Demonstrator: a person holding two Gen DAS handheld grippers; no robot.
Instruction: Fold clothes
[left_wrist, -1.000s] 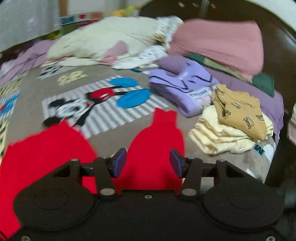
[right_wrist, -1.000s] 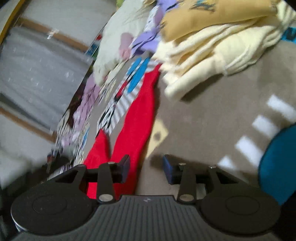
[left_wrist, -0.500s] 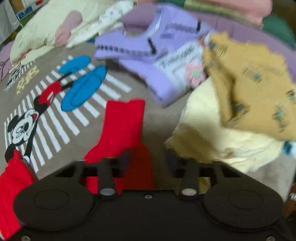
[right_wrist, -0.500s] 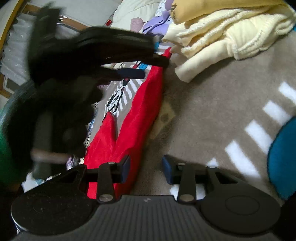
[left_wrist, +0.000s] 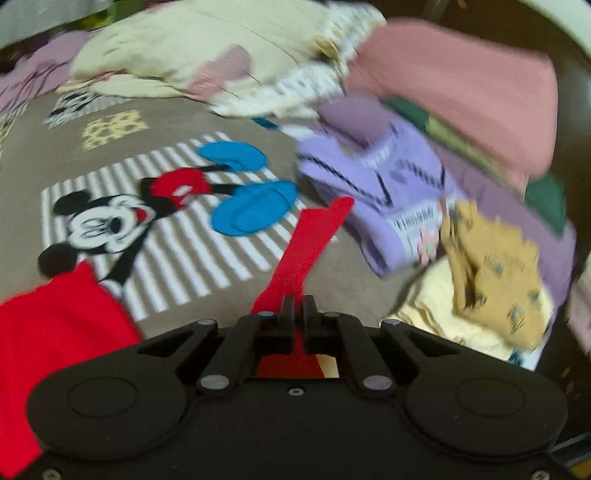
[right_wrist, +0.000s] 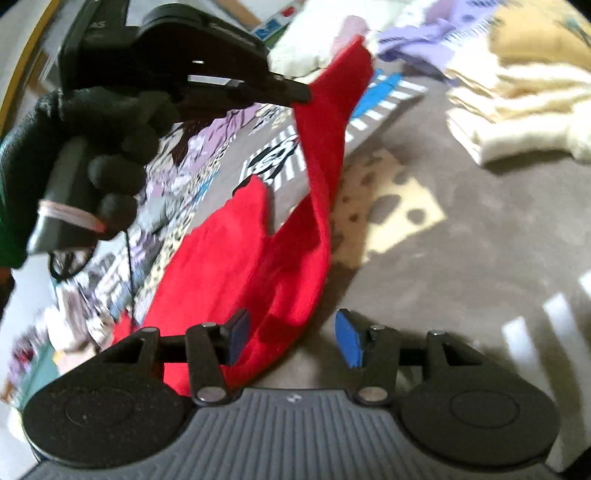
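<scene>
Red trousers (left_wrist: 306, 251) lie on a brown cartoon-print bedspread (left_wrist: 177, 251). My left gripper (left_wrist: 298, 306) is shut on one red leg and holds its end lifted off the bed; the right wrist view shows that gripper (right_wrist: 299, 94) pinching the raised leg (right_wrist: 325, 155). The other leg (left_wrist: 55, 317) lies flat at the left. My right gripper (right_wrist: 291, 339) is open, low over the bed, with the waist part of the trousers (right_wrist: 236, 266) between and beyond its fingers.
Folded clothes are stacked at the right: a purple top (left_wrist: 388, 192), a mustard garment (left_wrist: 495, 273) on pale yellow ones (right_wrist: 517, 110). A pink pillow (left_wrist: 461, 88) and cream bedding (left_wrist: 192, 55) lie at the head of the bed.
My left gripper has closed on the end of the red trouser leg and lifted it up and back. My right gripper has stayed open near the waist.
</scene>
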